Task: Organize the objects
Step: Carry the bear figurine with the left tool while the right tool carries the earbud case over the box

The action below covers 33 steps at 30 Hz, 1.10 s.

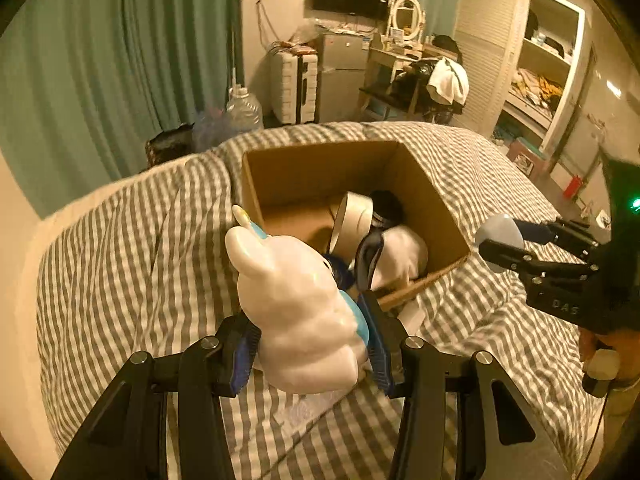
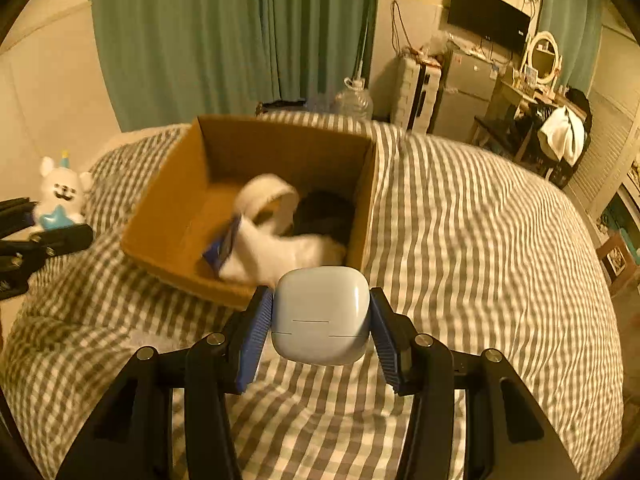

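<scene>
My left gripper is shut on a white bunny figurine with a light-blue front, held above the striped bed in front of the cardboard box. The same figurine and left gripper show at the left edge of the right wrist view. My right gripper is shut on a pale blue rounded earbud case, just short of the box's near wall. In the left wrist view that case hangs at the right, held by the right gripper. The box holds a tape roll, a white cloth and dark items.
The grey-and-white striped duvet covers the whole bed. Behind the bed hang green curtains; a water bottle, a white suitcase, a small fridge, a cluttered desk and open shelves stand further off. A person's hand grips the right tool.
</scene>
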Motion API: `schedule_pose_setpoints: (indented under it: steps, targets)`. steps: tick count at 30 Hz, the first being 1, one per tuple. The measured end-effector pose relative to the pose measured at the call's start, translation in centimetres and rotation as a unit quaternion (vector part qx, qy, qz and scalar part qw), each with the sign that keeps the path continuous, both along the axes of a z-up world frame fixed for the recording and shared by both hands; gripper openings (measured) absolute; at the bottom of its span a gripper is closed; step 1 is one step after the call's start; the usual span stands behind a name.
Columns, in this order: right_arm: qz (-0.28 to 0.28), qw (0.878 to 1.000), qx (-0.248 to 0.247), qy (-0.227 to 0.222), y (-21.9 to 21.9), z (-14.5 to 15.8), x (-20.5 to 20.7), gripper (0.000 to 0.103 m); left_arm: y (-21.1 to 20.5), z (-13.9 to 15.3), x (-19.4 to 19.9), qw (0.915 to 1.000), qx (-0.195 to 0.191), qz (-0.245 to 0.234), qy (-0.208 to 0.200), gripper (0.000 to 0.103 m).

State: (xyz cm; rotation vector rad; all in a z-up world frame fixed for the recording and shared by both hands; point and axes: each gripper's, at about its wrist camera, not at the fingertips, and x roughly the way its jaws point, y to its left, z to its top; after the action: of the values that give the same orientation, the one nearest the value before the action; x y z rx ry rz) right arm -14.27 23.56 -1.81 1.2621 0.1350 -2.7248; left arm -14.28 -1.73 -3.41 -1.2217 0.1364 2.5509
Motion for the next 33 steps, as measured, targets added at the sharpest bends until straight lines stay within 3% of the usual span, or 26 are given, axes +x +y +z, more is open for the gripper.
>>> schedule_pose_setpoints:
  steps: [8,13,23,33]
  targets:
    - [0.029,0.998,-0.025,0.048,-1.3,4.2,-2.5,0.048,1.9,2.6,-3.9,0.999,-0.026,-0.025,0.028,0.049]
    - [0.035,0.997,-0.034,0.056,-2.1,4.8,-4.6,0.048,2.4,3.3,-6.6,0.9982,-0.037,-0.032,0.033,0.049]
    - [0.024,0.998,-0.048,0.034,-1.8,2.7,-9.0,0.048,3.7,0.3,-12.4,0.9982,-0.039,-0.045,0.011,0.049]
    - [0.005,0.998,-0.061,-0.001,-0.4,-1.6,-11.5,0.048,4.7,-3.9,-14.1,0.9965,-0.043,-0.063,-0.034,0.049]
